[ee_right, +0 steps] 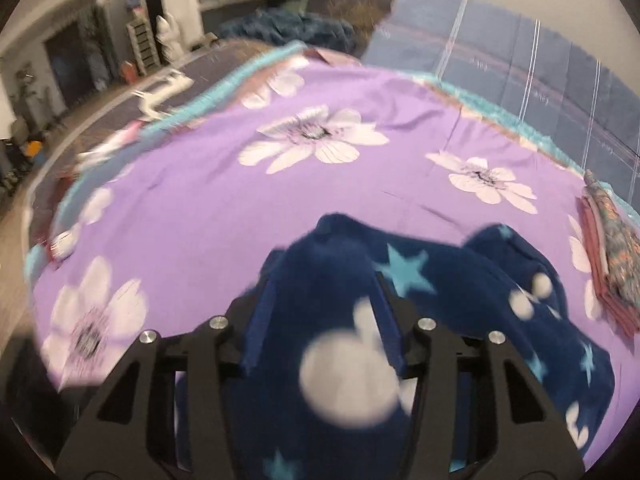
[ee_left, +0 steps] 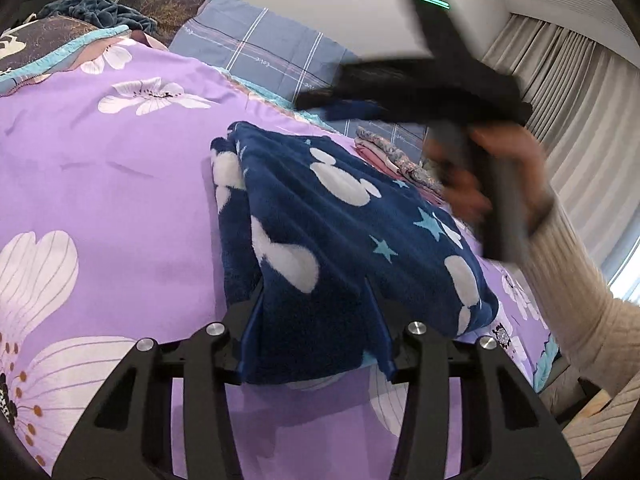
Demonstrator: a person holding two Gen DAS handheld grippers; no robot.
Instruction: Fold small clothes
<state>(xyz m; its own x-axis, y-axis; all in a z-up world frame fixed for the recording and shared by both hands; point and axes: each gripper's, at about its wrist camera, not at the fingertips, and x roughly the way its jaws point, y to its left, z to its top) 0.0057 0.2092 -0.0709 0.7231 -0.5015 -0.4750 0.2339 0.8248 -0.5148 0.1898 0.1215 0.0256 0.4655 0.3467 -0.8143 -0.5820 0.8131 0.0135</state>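
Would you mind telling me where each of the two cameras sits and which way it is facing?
Left wrist: sits on the left gripper, looking along its fingers across the purple bedspread toward the curtains; the fingers pinch the blue fleece garment, and the person's right hand with its gripper shows blurred.
Right wrist: sits on the right gripper, facing over the bed toward the room; its fingers hold the same garment.
Shared: the garment, bedspread and folded clothes pile.

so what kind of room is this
Most likely a bedroom: the navy fleece garment lies on a bed with a purple floral sheet, a plaid pillow sits behind it, and curtains hang alongside.
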